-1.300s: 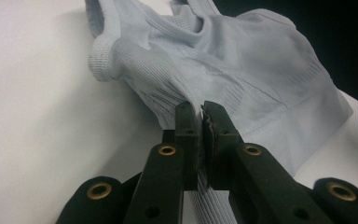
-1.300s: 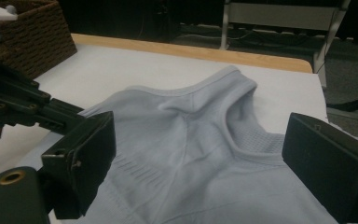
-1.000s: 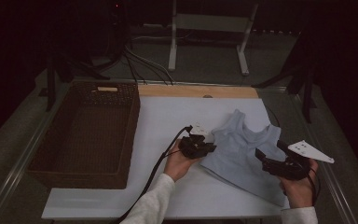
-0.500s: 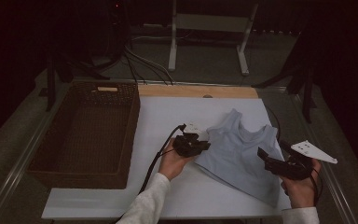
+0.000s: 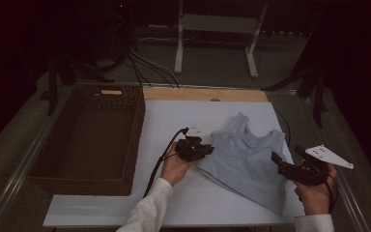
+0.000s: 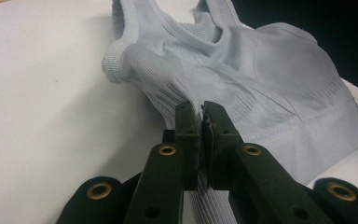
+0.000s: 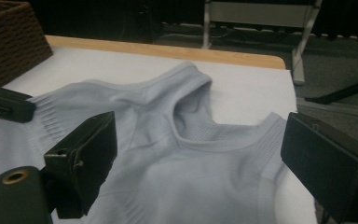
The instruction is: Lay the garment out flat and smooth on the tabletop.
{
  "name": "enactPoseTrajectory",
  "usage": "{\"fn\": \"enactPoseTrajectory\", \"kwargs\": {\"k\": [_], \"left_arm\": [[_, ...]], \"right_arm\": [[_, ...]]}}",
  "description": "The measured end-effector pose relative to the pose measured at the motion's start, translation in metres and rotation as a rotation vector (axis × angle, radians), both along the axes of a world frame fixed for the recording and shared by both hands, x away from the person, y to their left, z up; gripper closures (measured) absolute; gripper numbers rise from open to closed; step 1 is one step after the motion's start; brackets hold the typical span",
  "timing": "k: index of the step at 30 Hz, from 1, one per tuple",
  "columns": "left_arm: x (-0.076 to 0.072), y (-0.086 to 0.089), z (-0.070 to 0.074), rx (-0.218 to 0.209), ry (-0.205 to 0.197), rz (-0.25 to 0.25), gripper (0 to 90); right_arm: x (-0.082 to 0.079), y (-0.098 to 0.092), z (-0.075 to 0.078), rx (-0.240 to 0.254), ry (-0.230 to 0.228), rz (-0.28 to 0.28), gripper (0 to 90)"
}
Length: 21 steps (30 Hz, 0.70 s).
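A pale blue-grey sleeveless top lies spread on the white table, right of centre, its 2 shoulder straps pointing toward the far wooden edge and its hem toward the person. The fabric is ribbed along the armholes and hem, with a finer mesh panel at the neckline, and it sits in soft wrinkles rather than flat.

The high view takes in the whole layout: a dark brown wicker basket at the table's left, well apart from the top, and the person's 2 white-sleeved forearms coming in from below. The left gripper view gives what that view cannot, the ribbed side edge of the top drawn up into a small ridge between the jaws. The right gripper view shows the neckline's mesh and the far strap up close, plus a corner of the basket.

The left gripper has its jaws pressed together on the top's side edge, pinching a fold of cloth. The right gripper hangs over the top's right side with its jaws spread wide, the cloth visible between them and nothing gripped.
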<state>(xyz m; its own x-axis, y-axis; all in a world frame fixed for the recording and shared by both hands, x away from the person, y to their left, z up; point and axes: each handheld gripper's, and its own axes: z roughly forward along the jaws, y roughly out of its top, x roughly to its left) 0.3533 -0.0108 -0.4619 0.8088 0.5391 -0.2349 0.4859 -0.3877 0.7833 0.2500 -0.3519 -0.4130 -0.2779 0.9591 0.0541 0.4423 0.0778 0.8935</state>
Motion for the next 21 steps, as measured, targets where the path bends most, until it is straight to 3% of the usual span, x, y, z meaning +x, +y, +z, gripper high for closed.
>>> {"fn": "enactPoseTrajectory", "kwargs": {"k": [7,11,14,21], "left_arm": [[0.001,0.009,0.001,0.004,-0.003,0.016,86.2],[0.001,0.012,0.002,0.002,-0.004,0.029,86.2],[0.002,0.014,0.002,0.001,-0.003,0.032,86.2],[0.002,0.019,0.002,0.004,-0.005,0.043,86.2]], "right_arm": [[0.002,-0.003,0.002,-0.024,0.02,-0.014,16.5],[0.004,-0.004,-0.002,-0.025,0.045,-0.004,21.4],[0.006,-0.006,-0.006,0.001,0.062,-0.004,24.1],[0.007,-0.004,-0.017,-0.014,0.09,-0.015,27.4]]}}
